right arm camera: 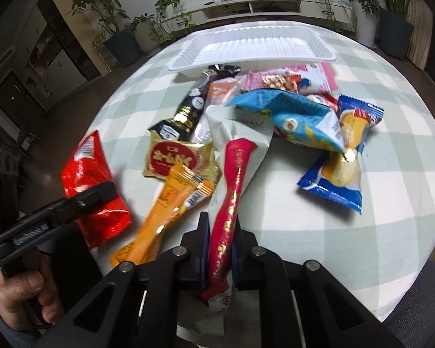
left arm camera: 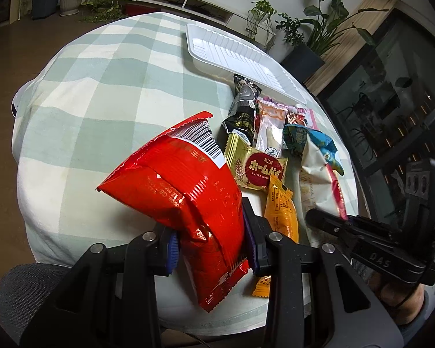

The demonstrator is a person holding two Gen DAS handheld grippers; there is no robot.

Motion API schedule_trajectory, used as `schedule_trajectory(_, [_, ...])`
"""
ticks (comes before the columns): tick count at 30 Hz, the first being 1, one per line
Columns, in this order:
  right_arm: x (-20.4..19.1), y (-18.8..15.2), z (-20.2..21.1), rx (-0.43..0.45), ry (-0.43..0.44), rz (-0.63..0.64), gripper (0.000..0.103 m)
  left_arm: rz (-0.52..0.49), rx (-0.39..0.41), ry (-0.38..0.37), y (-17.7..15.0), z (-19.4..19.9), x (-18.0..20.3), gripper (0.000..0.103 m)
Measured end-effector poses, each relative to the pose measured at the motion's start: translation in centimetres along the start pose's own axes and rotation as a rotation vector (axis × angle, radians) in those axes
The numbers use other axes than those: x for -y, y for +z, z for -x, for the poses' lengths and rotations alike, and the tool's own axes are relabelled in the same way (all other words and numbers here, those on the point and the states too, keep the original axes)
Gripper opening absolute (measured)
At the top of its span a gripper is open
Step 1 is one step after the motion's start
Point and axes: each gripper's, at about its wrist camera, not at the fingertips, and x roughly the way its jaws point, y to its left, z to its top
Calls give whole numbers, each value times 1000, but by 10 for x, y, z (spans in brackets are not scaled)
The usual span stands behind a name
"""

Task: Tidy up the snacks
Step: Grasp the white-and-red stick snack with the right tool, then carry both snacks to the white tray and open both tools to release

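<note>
My left gripper is shut on a red snack bag and holds it above the checked tablecloth; the bag also shows in the right wrist view. My right gripper is shut on a white packet with a red stripe, which also shows in the left wrist view. A white plastic tray lies at the far side of the table, seen too in the left wrist view. Several other snacks lie in a pile between the grippers and the tray.
An orange packet, a gold biscuit packet, a black packet, a light blue bag, a blue cake packet and a pink packet lie on the round table. Potted plants stand beyond it.
</note>
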Motion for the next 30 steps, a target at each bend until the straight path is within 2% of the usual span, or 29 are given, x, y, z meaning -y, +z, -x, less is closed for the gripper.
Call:
schedule_trajectory(7, [-2, 4, 10, 37, 128, -5, 13, 8, 9, -16, 1, 3, -3, 33])
schedule_trajectory(14, [-6, 1, 18, 62, 200, 36, 13, 15, 14, -26, 5, 7, -6, 33])
schedule_trajectory(18, [10, 5, 37, 112, 244, 9, 13, 20, 21, -30, 19, 12, -10, 33])
schedule_trajectory(22, [57, 21, 59, 167, 223, -86, 13, 6, 46, -28, 49, 21, -12, 33])
schedule_trajectory(26, [114, 43, 78, 221, 125, -168, 13, -50, 64, 1, 93, 25, -7, 33])
schedule_trajectory(30, [167, 74, 97, 286, 43, -238, 13, -105, 70, 33, 150, 17, 3, 33])
